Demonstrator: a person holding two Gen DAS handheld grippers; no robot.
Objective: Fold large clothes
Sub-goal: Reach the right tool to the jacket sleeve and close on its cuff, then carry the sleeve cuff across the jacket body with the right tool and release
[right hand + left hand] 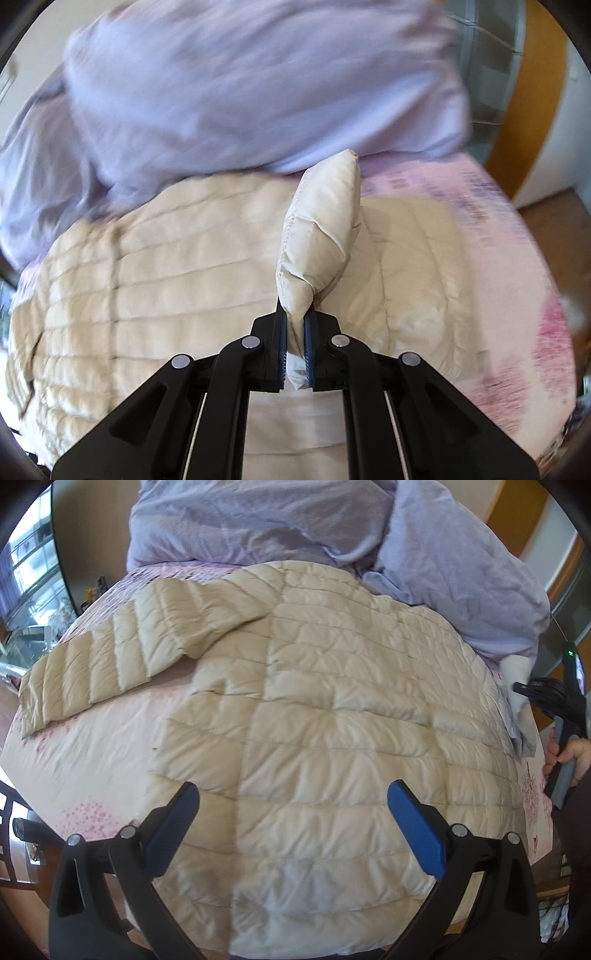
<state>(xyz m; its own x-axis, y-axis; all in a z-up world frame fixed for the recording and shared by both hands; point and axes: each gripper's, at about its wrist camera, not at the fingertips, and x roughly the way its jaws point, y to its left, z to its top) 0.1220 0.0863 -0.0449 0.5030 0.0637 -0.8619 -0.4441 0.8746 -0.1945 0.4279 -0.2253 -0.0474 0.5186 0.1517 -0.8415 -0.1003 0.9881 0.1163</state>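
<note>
A cream quilted down jacket lies spread flat on the bed, one sleeve stretched out to the left. My left gripper is open and empty, hovering over the jacket's near hem. My right gripper is shut on a bunched fold of the jacket and holds it lifted above the rest of the garment. The right gripper also shows at the right edge of the left wrist view, held by a hand.
A crumpled lavender duvet is piled at the head of the bed, and it also fills the top of the right wrist view. The bed sheet is white with pink flowers. Wooden floor lies to the right.
</note>
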